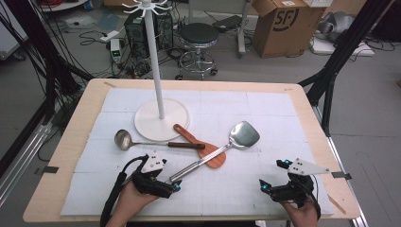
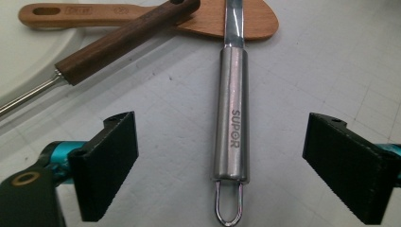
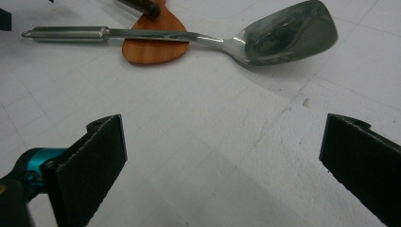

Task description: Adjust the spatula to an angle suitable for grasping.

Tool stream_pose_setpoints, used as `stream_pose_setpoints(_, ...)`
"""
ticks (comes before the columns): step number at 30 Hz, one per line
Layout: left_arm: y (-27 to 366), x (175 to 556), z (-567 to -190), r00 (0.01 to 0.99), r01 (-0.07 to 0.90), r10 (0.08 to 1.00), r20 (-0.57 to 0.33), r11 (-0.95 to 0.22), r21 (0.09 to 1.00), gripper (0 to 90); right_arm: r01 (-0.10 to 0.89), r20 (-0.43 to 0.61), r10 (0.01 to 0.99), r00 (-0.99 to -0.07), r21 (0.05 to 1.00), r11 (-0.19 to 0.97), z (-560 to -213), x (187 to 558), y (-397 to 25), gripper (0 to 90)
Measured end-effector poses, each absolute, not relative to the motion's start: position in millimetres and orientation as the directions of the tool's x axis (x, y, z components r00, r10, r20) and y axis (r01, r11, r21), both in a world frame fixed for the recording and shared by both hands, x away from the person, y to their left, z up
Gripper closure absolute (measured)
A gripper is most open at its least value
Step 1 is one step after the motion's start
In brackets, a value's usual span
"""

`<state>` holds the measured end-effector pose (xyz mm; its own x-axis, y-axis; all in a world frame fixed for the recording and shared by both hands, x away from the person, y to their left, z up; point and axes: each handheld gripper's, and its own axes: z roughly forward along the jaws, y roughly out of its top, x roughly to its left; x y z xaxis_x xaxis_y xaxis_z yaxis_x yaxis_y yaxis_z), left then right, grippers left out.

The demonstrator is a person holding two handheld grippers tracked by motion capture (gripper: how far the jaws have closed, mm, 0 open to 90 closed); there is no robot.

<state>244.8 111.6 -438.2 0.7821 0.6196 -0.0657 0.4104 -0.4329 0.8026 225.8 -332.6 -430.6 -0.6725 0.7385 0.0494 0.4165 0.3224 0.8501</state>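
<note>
A steel turner (image 1: 222,150) lies diagonally on the white mat, its handle marked SUPOR (image 2: 231,123) and its shiny head (image 3: 288,33) at the far end. It rests across a wooden spatula (image 1: 198,144), whose blade (image 3: 153,47) sits under the steel shaft. A ladle (image 1: 142,141) with a dark wood handle (image 2: 123,40) lies beside them. My left gripper (image 1: 170,175) is open, its jaws either side of the turner's handle end without touching it (image 2: 222,170). My right gripper (image 1: 273,175) is open over bare mat (image 3: 222,165), well short of the turner's head.
A white hanging stand (image 1: 156,61) rises from a round base (image 1: 146,124) at the back of the mat, its edge also near the ladle (image 2: 28,56). The wooden table (image 1: 85,113) borders the mat. A stool (image 1: 198,42) and a cardboard box (image 1: 283,23) stand on the floor beyond.
</note>
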Motion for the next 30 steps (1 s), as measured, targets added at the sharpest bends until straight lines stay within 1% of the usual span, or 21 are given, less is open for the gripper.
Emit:
stream_pose_setpoints(1,110.1,245.7,-438.9,0.784,0.409,0.617,-0.063,-0.438,0.8,15.6,0.416,0.048,0.738,-0.673,0.85,0.324,-430.6,225.8,-332.8,0.5)
stream_pose_setpoints(2,108.8,246.3,-439.8,0.783,0.41,0.618,-0.062,-0.44,0.799,15.6,0.416,0.048,0.738,-0.673,0.85,0.324,-430.6,225.8,-332.8,0.5)
stream_pose_setpoints(4,107.0,247.6,-441.4,0.787,0.411,0.614,-0.062,-0.446,0.795,22.1,0.415,0.048,0.738,-0.673,0.85,0.323,-430.6,225.7,-333.1,0.5)
stream_pose_setpoints(5,106.2,247.8,-442.1,0.789,0.41,0.611,-0.061,-0.45,0.794,22.1,0.415,0.048,0.738,-0.673,0.85,0.323,-430.6,225.7,-333.1,0.5)
stream_pose_setpoints(6,105.6,248.1,-442.5,0.795,0.407,0.604,-0.06,-0.456,0.792,27.7,0.415,0.048,0.738,-0.674,0.85,0.324,-430.5,225.6,-333.0,0.5)
stream_pose_setpoints(11,102.6,248.5,-444.4,0.803,0.4,0.592,-0.062,-0.46,0.793,36.7,0.412,0.046,0.734,-0.677,0.851,0.327,-430.2,225.6,-332.1,0.5)
stream_pose_setpoints(12,102.1,248.7,-444.9,0.803,0.402,0.593,-0.063,-0.461,0.791,36.7,0.412,0.046,0.734,-0.677,0.851,0.327,-430.2,225.6,-332.1,0.5)
stream_pose_setpoints(13,101.7,249.3,-445.4,0.805,0.401,0.59,-0.061,-0.466,0.789,39.7,0.412,0.046,0.734,-0.678,0.85,0.327,-430.2,225.6,-331.4,0.5)
stream_pose_setpoints(19,97.8,250.4,-448.6,0.815,0.398,0.577,-0.051,-0.494,0.773,48.4,0.412,0.045,0.729,-0.683,0.848,0.333,-430.5,226.0,-330.4,0.5)
stream_pose_setpoints(20,97.0,250.3,-449.0,0.817,0.398,0.575,-0.051,-0.498,0.771,48.4,0.412,0.045,0.729,-0.683,0.848,0.333,-430.5,226.0,-330.4,0.5)
stream_pose_setpoints(21,96.0,250.2,-449.6,0.82,0.394,0.57,-0.05,-0.499,0.772,52.3,0.411,0.044,0.729,-0.684,0.848,0.334,-430.4,226.0,-330.3,0.5)
stream_pose_setpoints(23,94.2,249.9,-450.4,0.824,0.388,0.565,-0.043,-0.507,0.769,54.0,0.411,0.044,0.728,-0.684,0.848,0.334,-430.4,226.0,-330.2,0.5)
stream_pose_setpoints(24,93.6,249.7,-450.6,0.825,0.387,0.564,-0.039,-0.514,0.766,56.5,0.41,0.044,0.727,-0.685,0.848,0.336,-430.5,226.1,-330.2,0.5)
stream_pose_setpoints(25,93.3,249.7,-450.7,0.827,0.381,0.562,-0.031,-0.518,0.766,56.5,0.41,0.044,0.727,-0.685,0.848,0.336,-430.5,226.1,-330.2,0.5)
stream_pose_setpoints(26,93.1,249.8,-450.8,0.826,0.38,0.563,-0.03,-0.517,0.767,59.6,0.412,0.047,0.728,-0.684,0.848,0.333,-430.7,226.3,-329.7,0.5)
stream_pose_setpoints(30,93.6,250.8,-450.8,0.826,0.376,0.563,-0.023,-0.519,0.768,63.2,0.412,0.044,0.726,-0.687,0.846,0.339,-430.7,226.6,-329.1,0.5)
